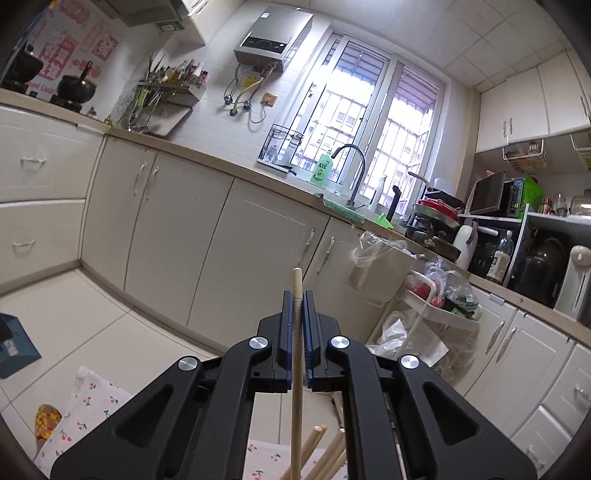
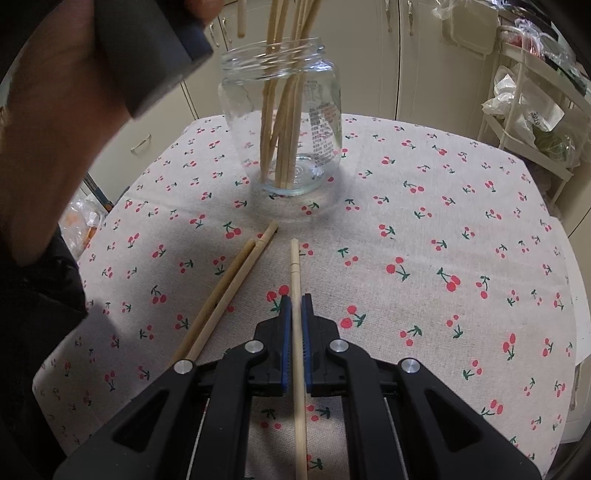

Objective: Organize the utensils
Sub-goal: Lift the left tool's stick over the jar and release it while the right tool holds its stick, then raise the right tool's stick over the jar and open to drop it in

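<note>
My left gripper [image 1: 297,295] is shut on a pale wooden chopstick [image 1: 296,369] that stands upright between its pads. Tops of several chopsticks [image 1: 317,430] show just below it. In the right wrist view a clear glass jar [image 2: 317,122] holds several chopsticks [image 2: 284,140] on the cherry-print tablecloth [image 2: 443,221]. The lower end of a chopstick [image 2: 241,22] hangs above the jar's left rim. My right gripper [image 2: 295,299] is shut on another chopstick [image 2: 295,266], low over the cloth. Two loose chopsticks [image 2: 229,291] lie side by side to its left.
A hand [image 2: 55,129] holds a dark grey handle [image 2: 147,55] at the upper left of the right wrist view. A white trolley [image 2: 524,92] with bags stands beyond the table's right edge. Cream cabinets [image 1: 221,229] and a sink tap [image 1: 354,173] lie ahead of the left gripper.
</note>
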### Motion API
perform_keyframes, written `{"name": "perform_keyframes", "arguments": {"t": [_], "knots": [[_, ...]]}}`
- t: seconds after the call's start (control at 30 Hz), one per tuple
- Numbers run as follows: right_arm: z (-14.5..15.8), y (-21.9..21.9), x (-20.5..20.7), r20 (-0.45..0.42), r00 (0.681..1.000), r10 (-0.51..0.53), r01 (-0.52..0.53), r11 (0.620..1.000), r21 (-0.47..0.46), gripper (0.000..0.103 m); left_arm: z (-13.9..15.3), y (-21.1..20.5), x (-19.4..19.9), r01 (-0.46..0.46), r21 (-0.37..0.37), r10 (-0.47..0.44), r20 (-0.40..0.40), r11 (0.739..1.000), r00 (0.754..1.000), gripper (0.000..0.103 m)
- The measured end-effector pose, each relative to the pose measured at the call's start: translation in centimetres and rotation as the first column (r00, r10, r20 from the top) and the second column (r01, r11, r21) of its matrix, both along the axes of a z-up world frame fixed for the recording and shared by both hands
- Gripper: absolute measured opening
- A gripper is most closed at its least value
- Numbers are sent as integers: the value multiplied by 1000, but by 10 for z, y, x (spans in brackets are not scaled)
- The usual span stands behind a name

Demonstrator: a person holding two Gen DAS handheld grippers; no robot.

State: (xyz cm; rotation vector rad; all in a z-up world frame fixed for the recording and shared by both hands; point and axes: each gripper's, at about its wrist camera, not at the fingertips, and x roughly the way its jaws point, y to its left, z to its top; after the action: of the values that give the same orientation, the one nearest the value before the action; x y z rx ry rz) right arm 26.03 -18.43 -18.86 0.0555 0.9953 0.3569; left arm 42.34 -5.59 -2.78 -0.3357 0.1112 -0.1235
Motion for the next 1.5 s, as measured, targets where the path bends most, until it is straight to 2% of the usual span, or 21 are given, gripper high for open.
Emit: {"name": "perform_keyframes", "arguments": {"t": [0.5, 0.67, 0.87, 0.97, 1.03, 1.1, 1.3, 1.4, 1.5], "knots": [[0, -9, 6, -21, 1000, 1, 0, 999, 42, 7, -30, -9, -17, 31, 108, -29, -17, 994, 999, 5], [-3, -21, 14, -53, 999, 1, 5, 994, 109, 7, -41, -12, -29, 74, 171, -63, -68, 983, 996, 5], [-2, -22, 19, -63, 998, 12, -4, 993, 118, 10, -51, -16, -45, 142, 235, -109, -145, 962, 983, 6], [1, -13, 22, -41, 999, 35, -32, 996, 82, 25, -53, -10, -57, 155, 234, -117, -170, 960, 979, 13], [2, -4, 23, -19, 999, 48, -47, 999, 24, 27, -53, -2, -67, 149, 226, -110, -178, 963, 978, 18], [2, 1, 25, -7, 999, 45, -45, 999, -7, 27, -53, 9, -77, 141, 211, -101, -188, 967, 977, 26], [1, 1, 37, -24, 999, 35, -35, 999, -9, 26, -72, 58, -104, 76, 140, -37, -258, 987, 965, 37], [1, 5, 38, -10, 999, 47, -48, 995, -82, 15, -88, 75, -114, 48, 124, -10, -295, 991, 955, 39], [1, 15, 35, 17, 997, 76, -73, 986, -153, 10, -101, 82, -122, 41, 126, 1, -319, 991, 948, 42]]}}
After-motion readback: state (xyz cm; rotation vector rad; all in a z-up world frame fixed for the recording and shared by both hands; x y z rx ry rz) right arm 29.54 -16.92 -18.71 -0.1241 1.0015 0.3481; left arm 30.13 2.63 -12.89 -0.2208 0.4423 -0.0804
